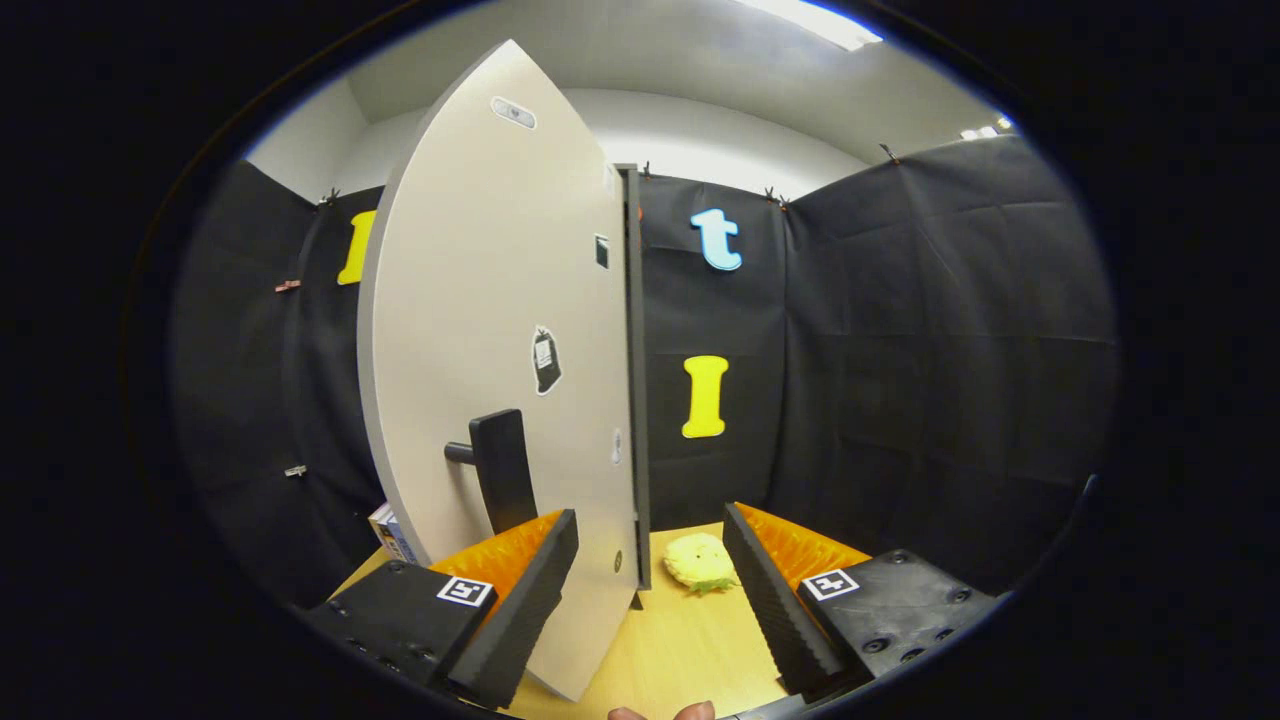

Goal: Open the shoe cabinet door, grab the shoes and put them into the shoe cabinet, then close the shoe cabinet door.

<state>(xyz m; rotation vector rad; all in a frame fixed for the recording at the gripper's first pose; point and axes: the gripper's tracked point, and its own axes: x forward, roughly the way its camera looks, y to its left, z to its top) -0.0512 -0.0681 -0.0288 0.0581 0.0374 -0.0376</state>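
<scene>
Shoe cabinet door: pale panel, swung open, its free edge reaching between the tool's fingers.
Door handle: dark lever on the door's face, just beyond the left finger.
Tool: fingers spread wide, gripping nothing; the door's lower edge sits near the left finger, whether touching cannot be told.
Desk: light wood surface under the fingers.
Yellow object: small, round, on the desk ahead, between the fingers.
Box: behind the door, partly hidden.
Fingertips: a person's, below the tool.
</scene>
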